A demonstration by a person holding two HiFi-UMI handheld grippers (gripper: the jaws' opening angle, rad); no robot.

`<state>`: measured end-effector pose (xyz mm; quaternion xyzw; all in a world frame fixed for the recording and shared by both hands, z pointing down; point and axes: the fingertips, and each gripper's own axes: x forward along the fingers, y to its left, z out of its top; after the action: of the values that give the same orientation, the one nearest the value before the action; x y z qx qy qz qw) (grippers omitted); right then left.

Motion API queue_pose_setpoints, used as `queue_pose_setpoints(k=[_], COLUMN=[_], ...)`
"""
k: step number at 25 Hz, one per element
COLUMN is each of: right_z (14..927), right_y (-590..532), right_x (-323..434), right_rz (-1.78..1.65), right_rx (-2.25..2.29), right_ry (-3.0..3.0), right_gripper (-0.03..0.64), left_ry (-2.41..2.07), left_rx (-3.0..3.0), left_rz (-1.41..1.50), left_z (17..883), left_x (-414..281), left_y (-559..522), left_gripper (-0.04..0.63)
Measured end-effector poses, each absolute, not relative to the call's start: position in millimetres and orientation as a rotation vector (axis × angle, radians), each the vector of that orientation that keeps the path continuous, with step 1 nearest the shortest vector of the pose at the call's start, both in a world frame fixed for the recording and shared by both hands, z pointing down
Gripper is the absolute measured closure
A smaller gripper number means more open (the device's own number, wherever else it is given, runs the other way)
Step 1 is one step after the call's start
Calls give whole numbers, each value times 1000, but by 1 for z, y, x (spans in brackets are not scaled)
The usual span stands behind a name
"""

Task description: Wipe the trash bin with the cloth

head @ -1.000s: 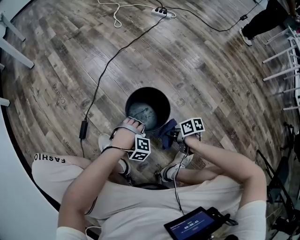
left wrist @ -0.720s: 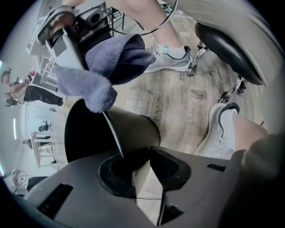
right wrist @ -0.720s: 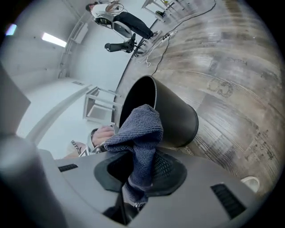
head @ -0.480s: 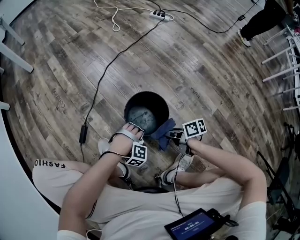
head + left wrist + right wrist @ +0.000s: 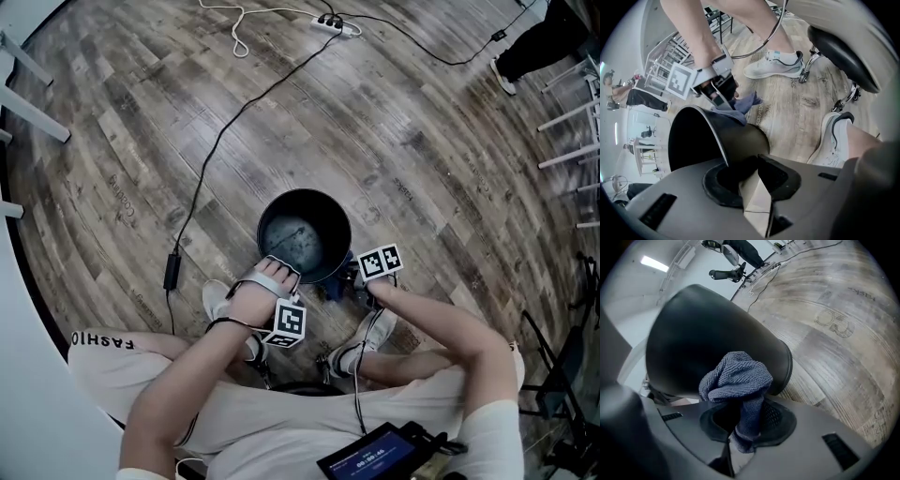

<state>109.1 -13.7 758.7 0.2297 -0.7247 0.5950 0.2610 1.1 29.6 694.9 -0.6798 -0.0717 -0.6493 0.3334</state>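
Observation:
The black round trash bin [image 5: 305, 234] stands on the wood floor in front of my feet. My left gripper [image 5: 279, 277] sits at its near rim; in the left gripper view the bin's rim [image 5: 723, 154] runs between the jaws, which have just been closing and now grip it. My right gripper [image 5: 361, 281] is shut on a blue-grey cloth [image 5: 738, 376], bunched against the bin's outer wall [image 5: 703, 329] on its right side. The left gripper view shows the cloth [image 5: 743, 104] pressed to the wall below the right gripper [image 5: 723, 96].
A black cable [image 5: 220, 141] runs across the floor to a power strip [image 5: 335, 22]. White shoes [image 5: 375, 330] and a stool base [image 5: 843, 51] sit close behind the bin. Chair legs [image 5: 572, 103] stand at right. A screen device [image 5: 375, 455] rests on the lap.
The right gripper has come down with the cloth and moved in against the bin's right wall. The left gripper has stayed at the near rim.

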Motion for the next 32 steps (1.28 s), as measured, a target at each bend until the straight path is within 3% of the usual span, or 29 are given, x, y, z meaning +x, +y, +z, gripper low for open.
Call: queue_pose_setpoints(k=[11, 21, 26, 27, 32], right_z=[869, 686, 624, 623, 647], right_y=[-16, 15, 26, 26, 21], right_x=[131, 125, 107, 102, 89], right_rz=[1667, 1643, 1619, 1636, 1627], right_rx=[942, 712, 694, 695, 682], right_ry=[-1676, -1860, -1979, -1980, -1967], right_gripper=[540, 540, 540, 540, 540], left_ry=[-91, -126, -130, -132, -152], left_rx=[-1858, -1749, -1700, -1683, -1690], left_rz=[-1701, -1757, -1747, -1739, -1723], left_z=[695, 693, 700, 701, 700], left_x=[21, 1, -11, -11, -2], left_y=[33, 31, 24, 25, 31], left_gripper=[483, 408, 422, 460, 476])
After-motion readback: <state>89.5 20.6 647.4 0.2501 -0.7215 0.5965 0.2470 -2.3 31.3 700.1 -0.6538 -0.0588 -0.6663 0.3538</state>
